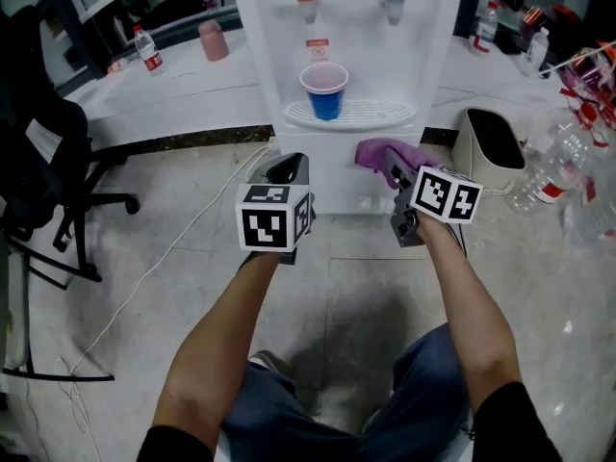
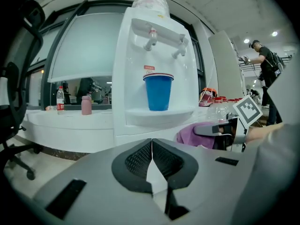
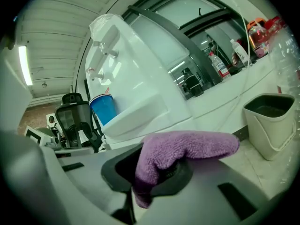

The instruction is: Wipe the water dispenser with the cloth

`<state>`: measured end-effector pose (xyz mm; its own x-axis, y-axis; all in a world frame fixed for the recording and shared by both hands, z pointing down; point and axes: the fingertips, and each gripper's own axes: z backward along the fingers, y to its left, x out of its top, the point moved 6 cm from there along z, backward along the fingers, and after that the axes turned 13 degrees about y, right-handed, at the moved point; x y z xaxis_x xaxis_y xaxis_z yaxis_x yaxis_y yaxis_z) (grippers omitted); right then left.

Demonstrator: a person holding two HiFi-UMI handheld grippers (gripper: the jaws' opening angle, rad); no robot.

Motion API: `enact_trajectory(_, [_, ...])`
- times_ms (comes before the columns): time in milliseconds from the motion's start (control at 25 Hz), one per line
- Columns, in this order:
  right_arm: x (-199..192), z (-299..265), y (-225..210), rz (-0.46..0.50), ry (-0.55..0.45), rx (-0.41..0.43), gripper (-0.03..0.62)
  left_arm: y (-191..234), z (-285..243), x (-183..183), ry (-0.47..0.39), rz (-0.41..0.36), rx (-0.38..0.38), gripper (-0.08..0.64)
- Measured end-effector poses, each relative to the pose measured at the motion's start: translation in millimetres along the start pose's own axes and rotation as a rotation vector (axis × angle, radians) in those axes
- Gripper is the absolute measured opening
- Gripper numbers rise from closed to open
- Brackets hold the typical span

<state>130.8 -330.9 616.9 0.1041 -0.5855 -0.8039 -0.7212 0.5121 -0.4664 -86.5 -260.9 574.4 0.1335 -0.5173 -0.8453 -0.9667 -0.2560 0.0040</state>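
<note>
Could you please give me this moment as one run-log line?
left tongs shut, empty | right tongs shut on cloth | cloth by dispenser front

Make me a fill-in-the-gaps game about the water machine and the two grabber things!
1. The right tool is shut on a ___ cloth.
2. The cup standing on the tray of the water dispenser is coloured ___.
3. The tool that is shut with nothing in it is the ___ one.

Missing words: purple; blue; left.
</note>
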Motion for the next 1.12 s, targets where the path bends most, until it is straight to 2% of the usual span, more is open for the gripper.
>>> enact_trajectory(120, [3.3,13.7,-16.4,0.015,-0.001,-0.043,0.043,-3.6,-3.3,2.0,-0.009,0.02,-0.011,0.026])
enact_trajectory(240, [6.7,26.9,-32.0,0.002,-0.015,-0.08,0.043,-8.5,-4.6,3.5,-0.016,0.006,-0.019,0.026])
enact_trajectory(400, [7.8,33.2,-29.4,0.026,-0.012,-0.075,0.043,-9.2,-6.4,1.2,-0.007,-0.01,-0.018,0.026])
enact_trajectory(720, [-1.9,9.6,36.1,0.102,0.015,0.076,0.043,5.1,-6.2,-2.1,-0.031,-0.014,0.014,0.026])
enact_trajectory(1120, [-42.7,-69.8,101.4,0.05,0.076,0.204,0.043,34.3,-1.2,-14.5,-0.017,0.016,0.043,0.026])
